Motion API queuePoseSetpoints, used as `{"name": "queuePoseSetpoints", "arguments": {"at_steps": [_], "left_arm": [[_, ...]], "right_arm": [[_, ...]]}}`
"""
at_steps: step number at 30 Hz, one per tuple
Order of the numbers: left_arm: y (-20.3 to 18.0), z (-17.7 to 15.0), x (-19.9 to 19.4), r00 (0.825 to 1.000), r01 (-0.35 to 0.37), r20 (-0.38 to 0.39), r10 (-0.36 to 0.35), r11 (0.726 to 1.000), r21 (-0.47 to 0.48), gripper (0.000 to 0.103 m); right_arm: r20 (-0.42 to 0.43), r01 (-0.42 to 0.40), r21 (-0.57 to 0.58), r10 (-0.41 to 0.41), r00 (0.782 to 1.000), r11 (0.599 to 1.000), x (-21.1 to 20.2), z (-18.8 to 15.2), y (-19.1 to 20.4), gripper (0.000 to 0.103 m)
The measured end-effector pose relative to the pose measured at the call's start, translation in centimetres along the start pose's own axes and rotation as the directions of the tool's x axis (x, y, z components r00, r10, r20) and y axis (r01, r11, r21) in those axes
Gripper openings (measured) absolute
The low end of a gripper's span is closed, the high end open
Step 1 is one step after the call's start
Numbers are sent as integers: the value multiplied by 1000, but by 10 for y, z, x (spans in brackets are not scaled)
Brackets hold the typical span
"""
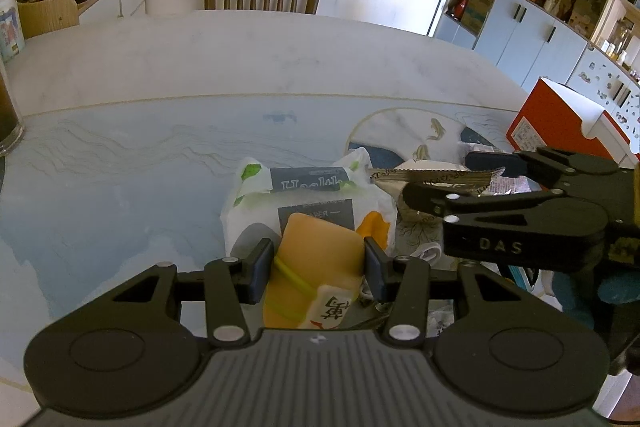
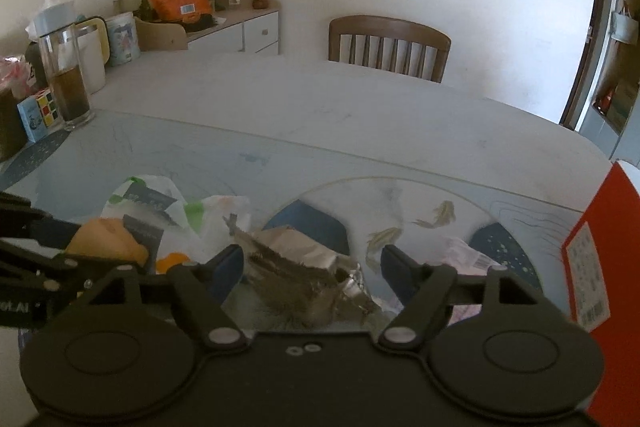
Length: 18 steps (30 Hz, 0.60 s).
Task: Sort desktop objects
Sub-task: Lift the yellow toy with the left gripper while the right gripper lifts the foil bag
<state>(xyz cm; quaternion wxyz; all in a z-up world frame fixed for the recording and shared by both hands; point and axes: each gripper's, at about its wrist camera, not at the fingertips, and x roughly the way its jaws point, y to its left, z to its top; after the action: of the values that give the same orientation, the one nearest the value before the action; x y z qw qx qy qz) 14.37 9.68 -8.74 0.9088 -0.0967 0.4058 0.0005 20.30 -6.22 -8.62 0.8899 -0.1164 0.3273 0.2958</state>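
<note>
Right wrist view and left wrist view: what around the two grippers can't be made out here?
- Orange soft pouch, left wrist view: its near end is hidden behind the left gripper.
- Crumpled silver foil packet, right wrist view: print blurred; its lower part is hidden by the right gripper.
- Red cardboard box: cut off by the right edge.
- White plastic bag: label text partly folded under.

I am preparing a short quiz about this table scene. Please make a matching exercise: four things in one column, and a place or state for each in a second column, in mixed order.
Things:
1. yellow case
2. foil packet
3. red box
4. glass tumbler

Places or states:
A. holds dark liquid, far left of the table
B. clamped in the left gripper
C. at the right edge of the table
D. between the open fingers of the right gripper

Pairs: 1-B, 2-D, 3-C, 4-A
</note>
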Motion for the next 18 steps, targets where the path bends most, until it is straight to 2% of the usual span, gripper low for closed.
{"name": "queuePoseSetpoints", "arguments": {"at_steps": [6,18], "left_arm": [[0,0,2,1000,-4,-1,4,1000,-1,46],[0,7,-4,1000,2,11,-2,1000,2,46]], "right_arm": [[-12,-20,-11,19,1000,1000,8,1,5,69],[-36,9,20,-9,999,1000,3,4,4,52]]}}
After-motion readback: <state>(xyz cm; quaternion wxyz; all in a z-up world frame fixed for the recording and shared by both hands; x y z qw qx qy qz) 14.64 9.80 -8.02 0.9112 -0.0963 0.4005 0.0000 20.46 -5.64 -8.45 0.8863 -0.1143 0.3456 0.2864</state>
